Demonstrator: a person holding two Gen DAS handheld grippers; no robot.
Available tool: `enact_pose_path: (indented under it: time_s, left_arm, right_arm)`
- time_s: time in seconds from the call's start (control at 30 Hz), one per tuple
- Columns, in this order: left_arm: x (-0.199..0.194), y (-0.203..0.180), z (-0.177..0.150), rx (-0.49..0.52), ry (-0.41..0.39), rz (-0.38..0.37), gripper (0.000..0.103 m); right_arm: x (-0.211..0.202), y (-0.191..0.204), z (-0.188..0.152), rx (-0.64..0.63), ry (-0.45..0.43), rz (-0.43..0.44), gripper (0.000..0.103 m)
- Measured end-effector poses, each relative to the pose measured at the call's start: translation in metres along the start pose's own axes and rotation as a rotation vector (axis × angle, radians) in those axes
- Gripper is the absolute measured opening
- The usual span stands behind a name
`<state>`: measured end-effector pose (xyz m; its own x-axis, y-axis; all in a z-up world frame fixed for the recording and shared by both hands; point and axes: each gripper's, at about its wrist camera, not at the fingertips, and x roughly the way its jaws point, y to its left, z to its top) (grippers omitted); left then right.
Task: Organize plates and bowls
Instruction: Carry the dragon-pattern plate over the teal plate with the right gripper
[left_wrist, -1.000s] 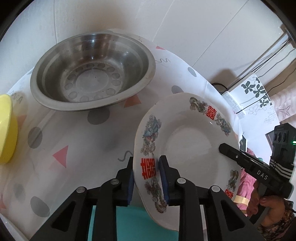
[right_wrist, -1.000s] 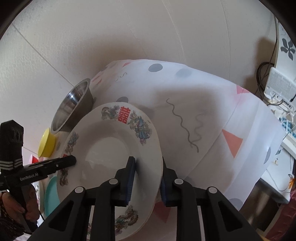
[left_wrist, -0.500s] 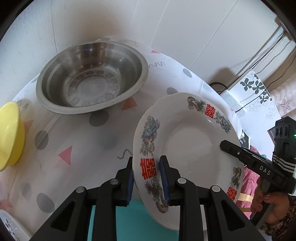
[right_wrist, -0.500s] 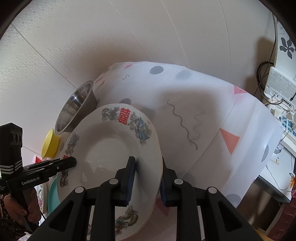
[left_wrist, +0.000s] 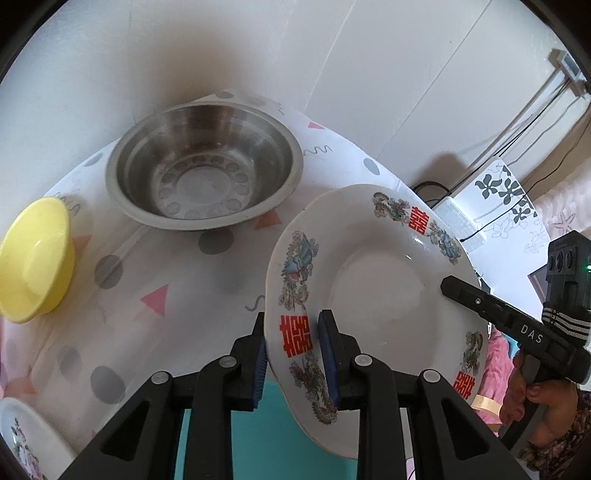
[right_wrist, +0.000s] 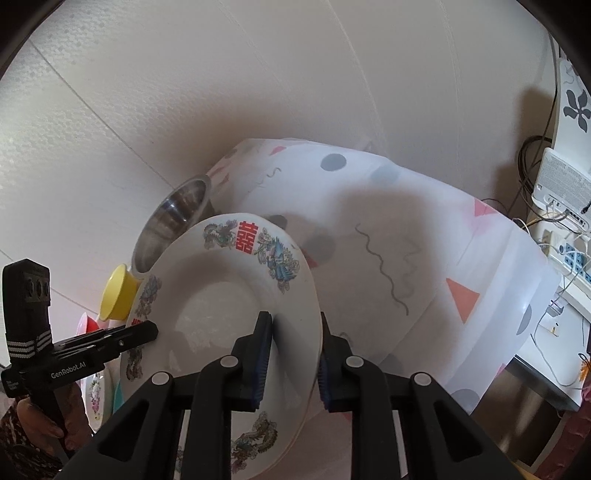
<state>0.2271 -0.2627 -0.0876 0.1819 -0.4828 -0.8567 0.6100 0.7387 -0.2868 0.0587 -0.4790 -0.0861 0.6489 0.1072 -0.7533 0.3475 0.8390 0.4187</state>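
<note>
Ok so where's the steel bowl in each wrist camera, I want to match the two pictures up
Left wrist view: the steel bowl sits upper left of centre, seen from above, open side up on the patterned tablecloth.
Right wrist view: the steel bowl is left of centre, seen edge-on, partly hidden behind the decorated plate.
Shared landmark: the yellow bowl right beside it in both.

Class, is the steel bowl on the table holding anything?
No, the steel bowl sits bare inside, its embossed bottom fully visible.
</note>
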Motion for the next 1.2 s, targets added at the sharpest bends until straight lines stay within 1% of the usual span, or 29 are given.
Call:
enact_pose_path:
  time_s: [0.23,0.37,0.73,0.9,1.07,1.2]
  left_arm:
    - [-0.026,0.017,-0.017,-0.048,-0.023,0.017,0.027]
    - [-0.043,0.031,-0.032,-0.076,-0.037,0.037,0.027]
    - [-0.081,0.065,-0.083,-0.14,-0.053,0.094,0.028]
    - [-0.089,0.081,-0.112,-0.184,-0.036,0.102,0.029]
    - [-0.088,0.089,-0.138,-0.208,-0.004,0.111,0.029]
    - [-0.083,0.097,-0.151,-0.237,0.016,0.116,0.03]
  right_arm:
    - [-0.001,0.024,-0.001,-0.029,0.008,0.038,0.021]
    - [0.002,0.043,-0.006,-0.053,0.025,0.063,0.02]
    - [0.014,0.092,-0.037,-0.115,0.085,0.122,0.02]
    - [0.017,0.112,-0.056,-0.143,0.109,0.141,0.02]
    - [0.029,0.118,-0.072,-0.132,0.145,0.144,0.02]
    - [0.035,0.123,-0.083,-0.147,0.165,0.137,0.02]
